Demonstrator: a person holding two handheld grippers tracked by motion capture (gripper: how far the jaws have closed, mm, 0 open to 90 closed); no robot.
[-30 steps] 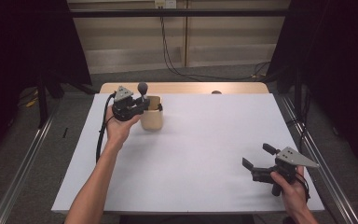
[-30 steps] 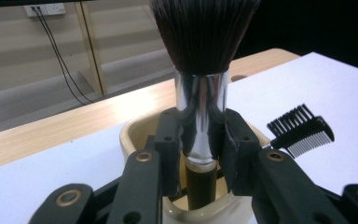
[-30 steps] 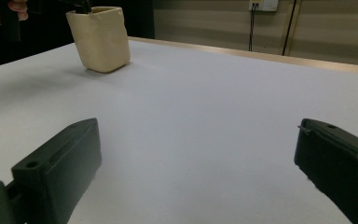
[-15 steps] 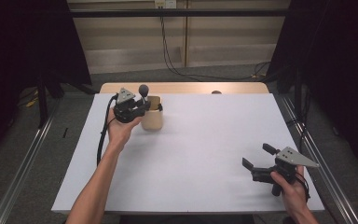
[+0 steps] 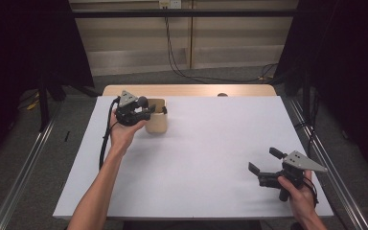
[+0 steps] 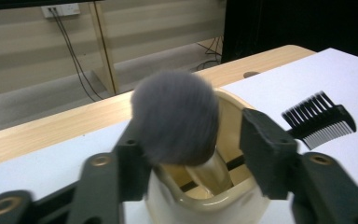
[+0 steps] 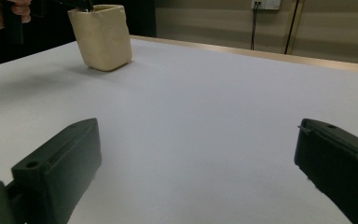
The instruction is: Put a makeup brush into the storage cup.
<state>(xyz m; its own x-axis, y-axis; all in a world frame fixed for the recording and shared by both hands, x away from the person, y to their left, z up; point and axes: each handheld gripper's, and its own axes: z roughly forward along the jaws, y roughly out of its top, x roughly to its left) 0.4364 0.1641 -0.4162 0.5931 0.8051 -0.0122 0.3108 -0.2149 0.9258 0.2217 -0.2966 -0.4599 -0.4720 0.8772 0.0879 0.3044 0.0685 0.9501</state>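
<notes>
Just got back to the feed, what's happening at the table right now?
A person is dropping a makeup brush into the cream cup at the far left of the white table. The left gripper is over the cup and its jaws have just been opening, so the brush stands in the cup, head up, between the parted fingers. A black comb lies beside the cup. The right gripper waits open and empty at the near right.
</notes>
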